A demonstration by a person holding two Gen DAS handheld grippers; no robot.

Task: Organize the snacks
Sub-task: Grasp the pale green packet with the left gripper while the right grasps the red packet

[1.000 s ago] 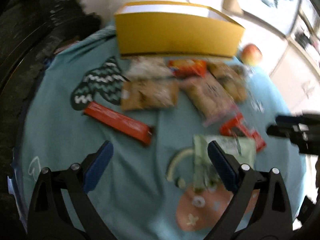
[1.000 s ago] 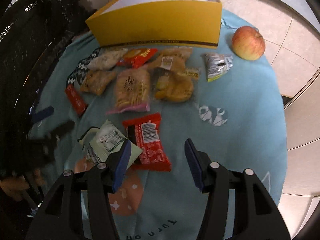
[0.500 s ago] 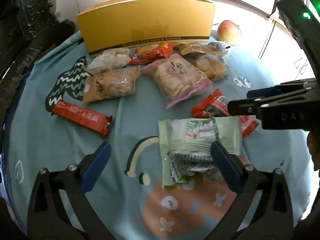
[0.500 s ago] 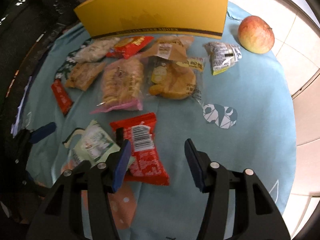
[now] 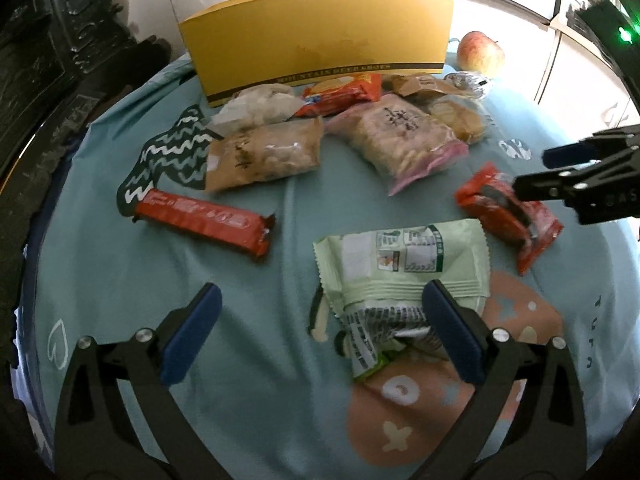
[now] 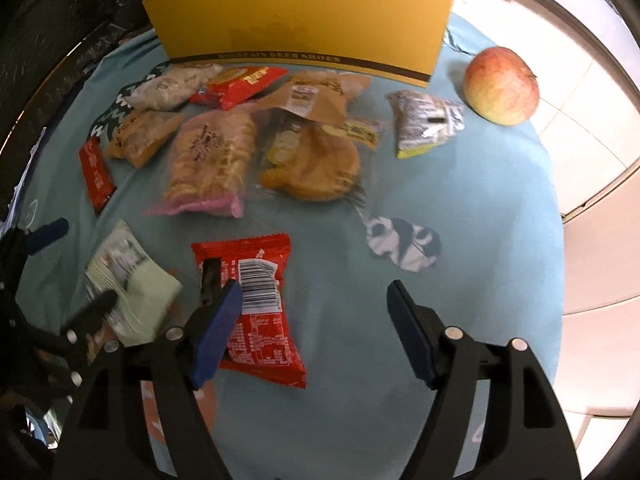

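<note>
Snack packets lie scattered on a teal cloth [image 5: 100, 264] in front of an upright yellow box [image 5: 320, 48]. My left gripper [image 5: 320, 300] is open just above the cloth. Its right finger overlaps a pale green packet [image 5: 404, 264], and nothing is gripped. My right gripper [image 6: 314, 292] hangs over a red packet [image 6: 248, 264]. Its jaws are opening, its left finger lies over the packet, and the pads do not press it. The right gripper [image 5: 532, 170] also shows at the right edge of the left wrist view, above that red packet [image 5: 500, 208].
A long red bar [image 5: 200, 216], a brown bag [image 5: 264, 152] and a pink cookie bag [image 5: 400, 140] lie mid-cloth. An apple [image 6: 502, 86] sits at the far right by a silver packet [image 6: 424, 120]. Dark furniture borders the left; pale floor lies beyond the right edge.
Both grippers have sunk closer to the cloth. The right gripper's jaws have spread wider over the red packet. The left gripper has closed in on the green packet.
</note>
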